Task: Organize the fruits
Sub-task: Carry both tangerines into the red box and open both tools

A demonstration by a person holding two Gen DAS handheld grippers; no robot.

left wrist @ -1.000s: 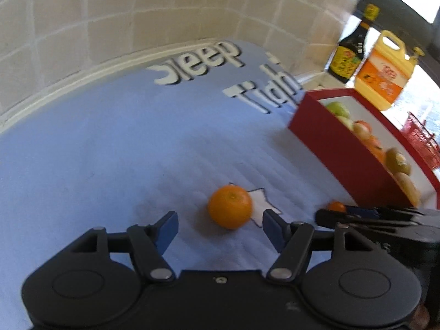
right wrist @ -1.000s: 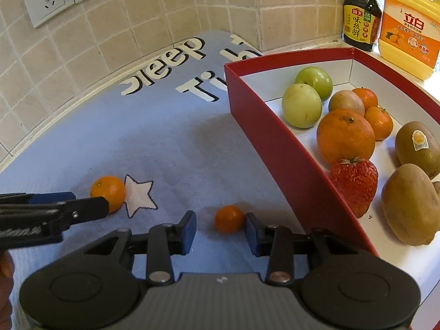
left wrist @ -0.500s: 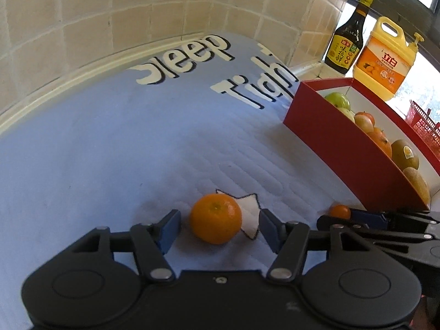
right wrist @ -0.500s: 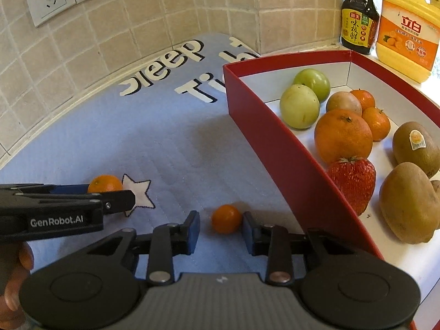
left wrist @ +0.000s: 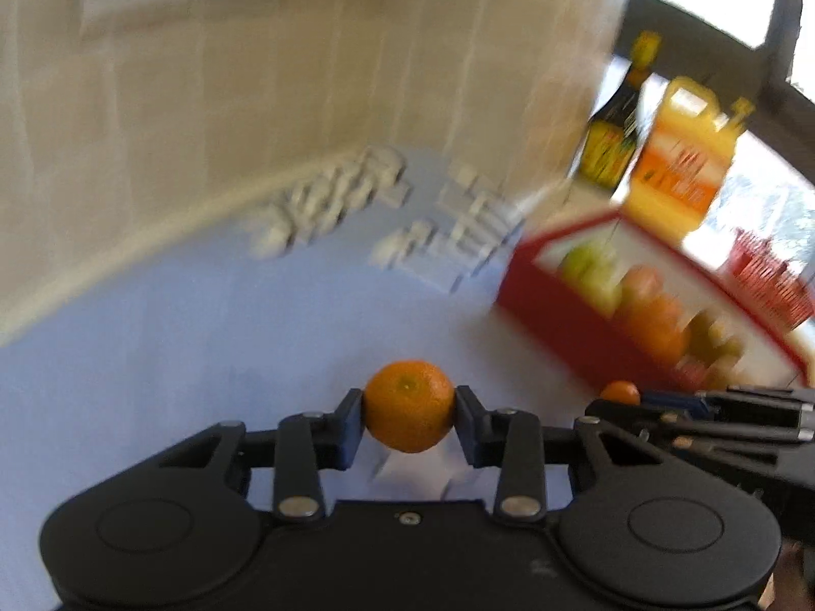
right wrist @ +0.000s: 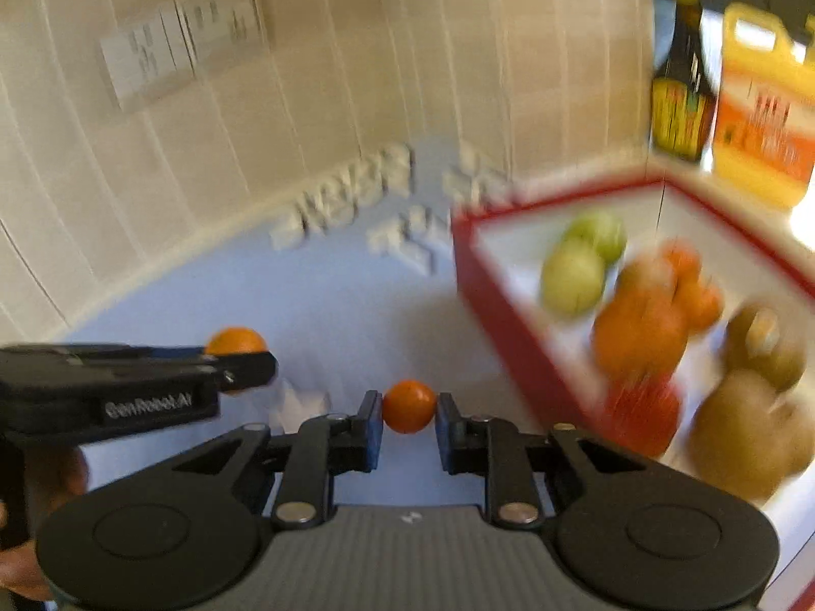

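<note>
My left gripper (left wrist: 409, 407) is shut on an orange mandarin (left wrist: 409, 405) and holds it above the blue mat (left wrist: 178, 346). My right gripper (right wrist: 408, 415) is shut on a small orange kumquat (right wrist: 408, 406), also off the mat. The kumquat shows in the left wrist view (left wrist: 619, 393) beside my right gripper's fingers (left wrist: 713, 407). The mandarin shows in the right wrist view (right wrist: 235, 342) behind my left gripper (right wrist: 153, 377). The red box (right wrist: 504, 326) at the right holds green apples (right wrist: 573, 275), a large orange (right wrist: 639, 331), a strawberry, kiwis and other fruit. Both views are motion-blurred.
A tiled wall (right wrist: 356, 76) with sockets (right wrist: 178, 51) stands behind the mat. A dark sauce bottle (right wrist: 680, 66) and a yellow detergent jug (right wrist: 764, 112) stand behind the box. A red basket (left wrist: 764, 280) is at the far right.
Both grippers have closed on their fruit and lifted them off the mat. The star on the mat now lies below the left gripper. Both cameras have tilted up.
</note>
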